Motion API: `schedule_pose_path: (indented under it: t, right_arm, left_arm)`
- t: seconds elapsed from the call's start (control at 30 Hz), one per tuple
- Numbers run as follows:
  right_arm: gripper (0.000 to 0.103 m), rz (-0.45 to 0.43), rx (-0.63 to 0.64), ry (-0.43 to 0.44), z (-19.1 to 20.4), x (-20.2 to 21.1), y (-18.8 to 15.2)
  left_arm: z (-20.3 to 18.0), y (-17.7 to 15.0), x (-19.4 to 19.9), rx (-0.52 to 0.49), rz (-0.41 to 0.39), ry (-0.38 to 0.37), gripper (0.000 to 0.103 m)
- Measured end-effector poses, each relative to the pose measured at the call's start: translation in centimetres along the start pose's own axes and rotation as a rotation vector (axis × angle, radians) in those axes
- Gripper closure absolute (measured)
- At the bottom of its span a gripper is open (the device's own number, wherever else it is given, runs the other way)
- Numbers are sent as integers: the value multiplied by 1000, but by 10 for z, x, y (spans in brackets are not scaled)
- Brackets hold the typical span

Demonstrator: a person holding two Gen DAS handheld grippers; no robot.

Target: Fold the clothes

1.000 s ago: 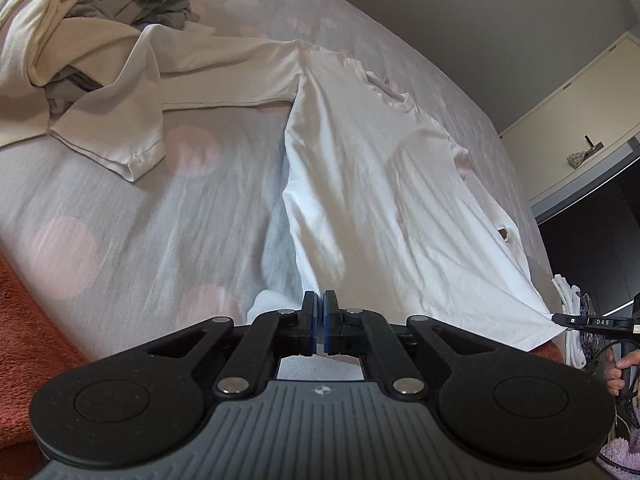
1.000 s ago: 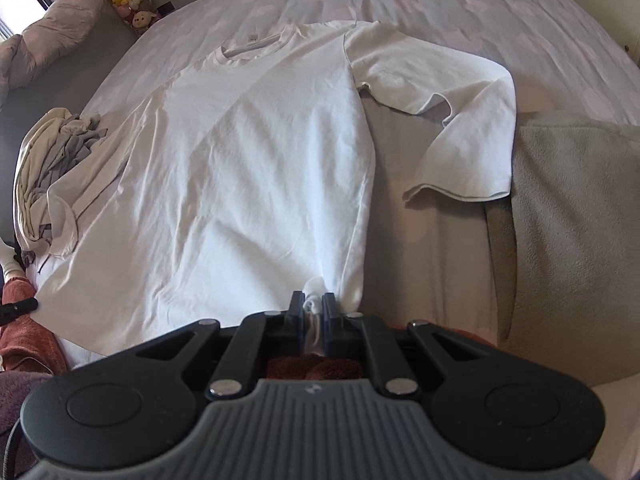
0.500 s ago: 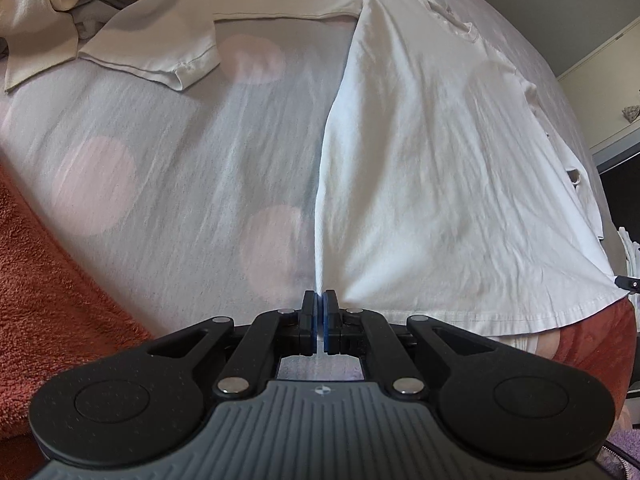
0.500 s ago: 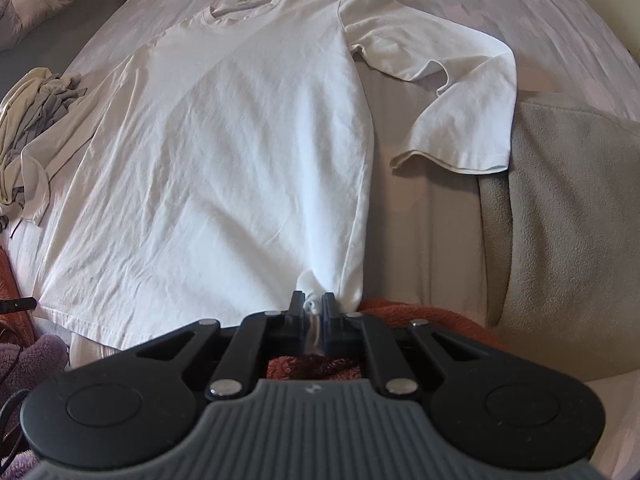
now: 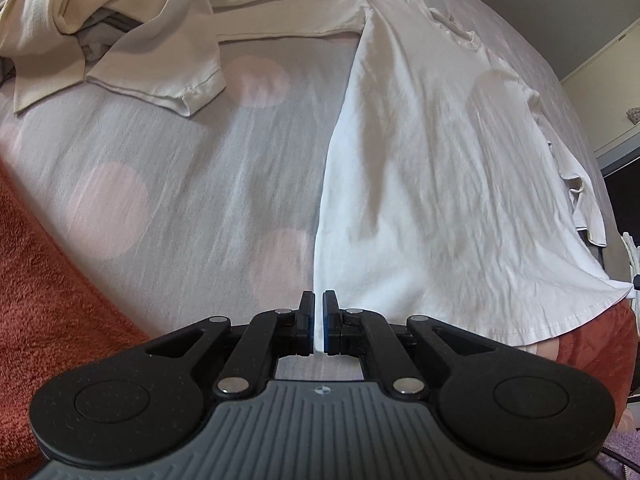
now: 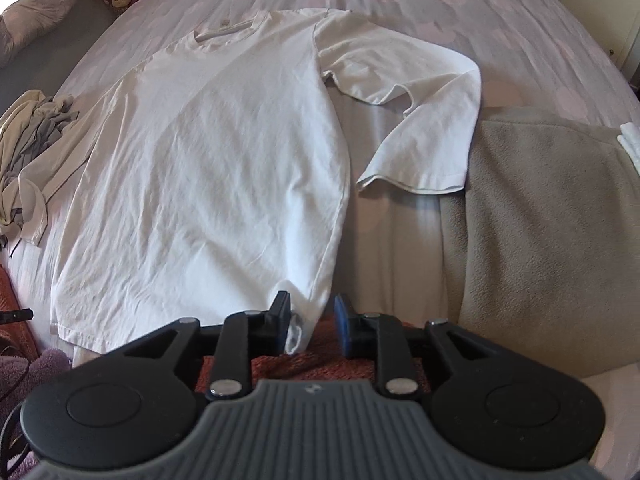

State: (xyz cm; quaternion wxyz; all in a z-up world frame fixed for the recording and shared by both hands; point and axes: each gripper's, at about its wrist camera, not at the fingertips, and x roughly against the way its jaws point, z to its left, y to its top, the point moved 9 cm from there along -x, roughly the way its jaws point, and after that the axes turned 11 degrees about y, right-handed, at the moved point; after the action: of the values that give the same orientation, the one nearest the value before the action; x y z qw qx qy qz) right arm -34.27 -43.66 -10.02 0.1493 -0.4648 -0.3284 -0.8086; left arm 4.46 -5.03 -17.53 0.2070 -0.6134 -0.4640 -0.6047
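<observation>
A white long-sleeved shirt (image 5: 432,168) lies spread flat on the bed, collar far, hem near. It also shows in the right wrist view (image 6: 224,160). My left gripper (image 5: 316,322) is shut on the shirt's near left hem corner. My right gripper (image 6: 312,324) is open, with the right hem corner lying loose between its jaws on the orange blanket. The right sleeve (image 6: 424,120) lies bent beside the body. The left sleeve (image 5: 224,36) stretches out to the left.
A pile of cream and grey clothes (image 5: 60,12) lies at the far left, also in the right wrist view (image 6: 28,136). An orange blanket (image 5: 48,320) covers the near bed edge. A grey blanket (image 6: 552,232) lies at the right. A pillow (image 6: 36,8) lies far left.
The shirt has been pulled flat toward the near edge. My right gripper has opened and let go of the hem corner. My left gripper stays shut on its corner.
</observation>
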Motion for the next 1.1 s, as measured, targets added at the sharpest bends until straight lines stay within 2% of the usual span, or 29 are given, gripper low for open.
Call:
schedule_pose_path:
  t: [0.17, 0.3, 0.4, 0.6, 0.8, 0.83, 0.87, 0.9, 1.1]
  right_arm:
    - [75, -97, -68, -46, -35, 11, 31]
    - [73, -187, -179, -61, -74, 9, 57]
    - [73, -235, -274, -64, -105, -1, 71]
    - [70, -230, -415, -29, -140, -37, 73]
    - [70, -242, -455, -45, -155, -64, 75]
    - [77, -246, -461, -47, -157, -68, 75]
    - [93, -250, -468, -49, -159, -71, 76]
    - [99, -256, -466, -43, -158, -71, 77]
    - [99, -363, -406, -44, -143, -23, 106]
  left_arm:
    - [-13, 17, 6, 8, -34, -33, 102]
    - [-22, 25, 3, 4, -36, -31, 100]
    - [-26, 29, 1, 3, -36, -23, 95]
    - [-27, 33, -1, 14, -28, -13, 93]
    - [-31, 39, -6, 23, -17, -16, 92]
    - [-33, 40, -6, 20, -17, -18, 92]
    - [-34, 41, -6, 17, -18, -20, 92]
    - [-36, 41, -7, 15, -16, -21, 92]
    - [-42, 48, -15, 28, 11, -42, 92]
